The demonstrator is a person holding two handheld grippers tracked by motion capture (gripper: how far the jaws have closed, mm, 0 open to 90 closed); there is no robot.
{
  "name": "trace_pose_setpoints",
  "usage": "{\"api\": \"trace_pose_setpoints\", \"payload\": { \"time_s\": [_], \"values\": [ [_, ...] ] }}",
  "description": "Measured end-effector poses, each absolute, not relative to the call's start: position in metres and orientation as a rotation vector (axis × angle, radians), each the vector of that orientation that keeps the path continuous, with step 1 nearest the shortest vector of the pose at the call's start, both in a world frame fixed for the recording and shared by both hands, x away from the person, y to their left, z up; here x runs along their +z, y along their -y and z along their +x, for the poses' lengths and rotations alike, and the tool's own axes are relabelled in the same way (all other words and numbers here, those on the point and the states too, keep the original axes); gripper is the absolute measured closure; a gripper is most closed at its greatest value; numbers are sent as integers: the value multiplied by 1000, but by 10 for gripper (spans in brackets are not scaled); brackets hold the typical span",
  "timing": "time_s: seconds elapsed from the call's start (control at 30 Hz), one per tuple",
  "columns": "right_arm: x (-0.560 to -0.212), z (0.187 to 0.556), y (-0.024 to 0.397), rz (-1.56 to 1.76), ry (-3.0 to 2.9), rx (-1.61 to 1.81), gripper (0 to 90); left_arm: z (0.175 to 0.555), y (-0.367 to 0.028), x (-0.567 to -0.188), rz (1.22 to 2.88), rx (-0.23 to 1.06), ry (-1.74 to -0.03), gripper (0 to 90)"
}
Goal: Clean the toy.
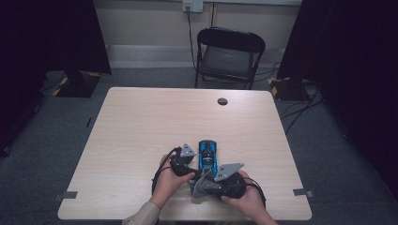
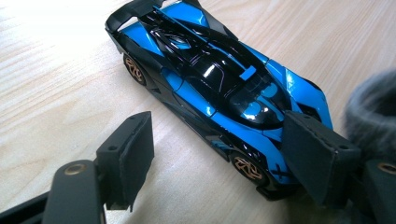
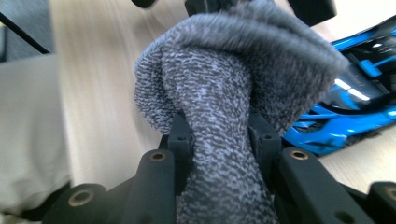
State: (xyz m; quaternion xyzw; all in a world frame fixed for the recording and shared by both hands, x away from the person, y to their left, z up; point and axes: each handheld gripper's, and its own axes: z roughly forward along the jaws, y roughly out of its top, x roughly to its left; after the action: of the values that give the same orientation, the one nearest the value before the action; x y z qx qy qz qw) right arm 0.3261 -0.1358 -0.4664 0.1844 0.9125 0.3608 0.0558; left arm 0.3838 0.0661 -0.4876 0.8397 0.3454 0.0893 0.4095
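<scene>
Cloth work beside toy car

Left gripper stands wide, the car's nose between its jaws, untouched; right gripper pinches the grey cloth just beside. Steady the car before wiping.

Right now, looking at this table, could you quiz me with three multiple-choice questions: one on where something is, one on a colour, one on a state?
1. Where does the toy car sit?
A. On the table's near part, by the two claws
B. On the chair
C. On the floor

2. What colour is the car's body?
A. Red and white
B. Blue and black
C. Yellow

3. What is the right claw doing?
A. Standing open with nothing in it
B. Clamped on the car
C. Clamped on a grey cloth

Answers:
1. A, the high view shows it on the wood before the hands.
2. B, the left gripper view shows glossy blue panels on black.
3. C, grey knit bunches between its jaws.
</scene>
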Motion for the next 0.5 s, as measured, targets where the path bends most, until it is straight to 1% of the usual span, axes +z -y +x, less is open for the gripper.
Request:
{"api": "trace_pose_setpoints", "payload": {
  "time_s": [0.13,0.5],
  "values": [
    [-475,331,134,586,-2748,1071,681,384,-67,-488,2107,221,-867,268],
    [-474,339,153,647,-2714,1039,681,383,-66,-488,2114,238,-859,277]
  ]
}}
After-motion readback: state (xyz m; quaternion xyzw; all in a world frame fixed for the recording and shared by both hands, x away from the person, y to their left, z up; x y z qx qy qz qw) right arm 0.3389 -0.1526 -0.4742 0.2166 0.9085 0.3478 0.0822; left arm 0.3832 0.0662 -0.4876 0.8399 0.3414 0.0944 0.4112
